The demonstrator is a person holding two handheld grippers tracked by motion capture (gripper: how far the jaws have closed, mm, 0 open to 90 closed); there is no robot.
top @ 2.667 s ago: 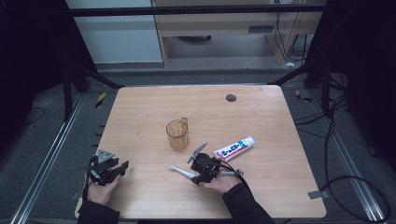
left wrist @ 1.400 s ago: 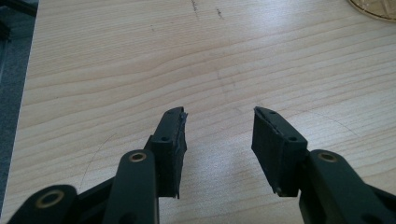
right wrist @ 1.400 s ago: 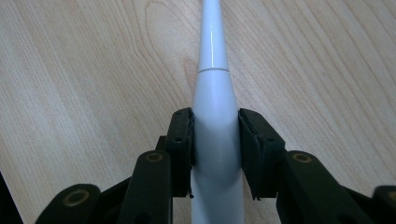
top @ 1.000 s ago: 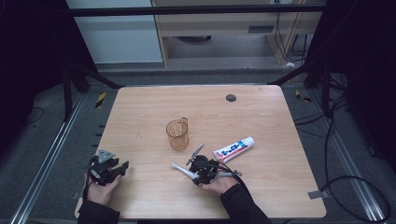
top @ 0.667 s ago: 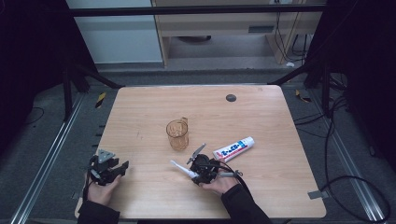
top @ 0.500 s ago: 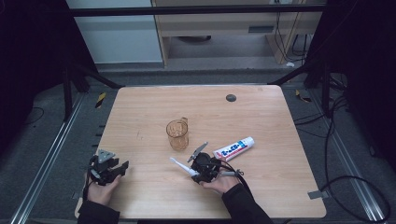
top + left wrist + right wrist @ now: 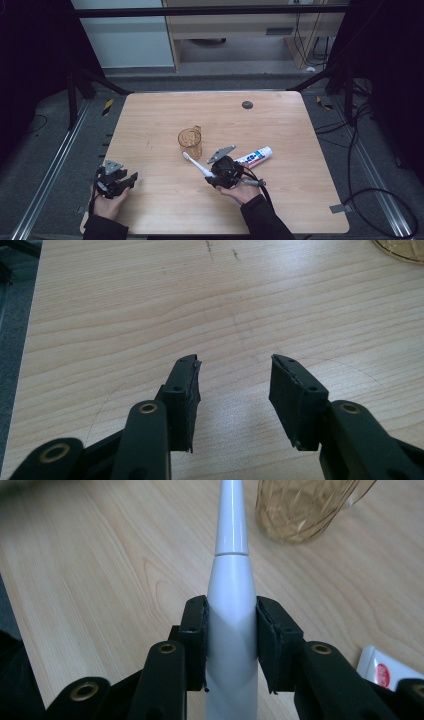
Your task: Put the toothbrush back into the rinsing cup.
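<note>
Right claw (image 7: pixel 231 630): clamped on toothbrush (image 7: pixel 231 580), now lifted and swung toward the cup (image 7: pixel 190 142) ahead, likely its destination. Toothpaste (image 7: pixel 255 157) beside it. Left claw (image 7: pixel 235 390): apart, idle.

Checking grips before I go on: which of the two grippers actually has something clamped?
The right gripper: its jaws press both sides of the white toothbrush. The left gripper stands open over bare table.
</note>
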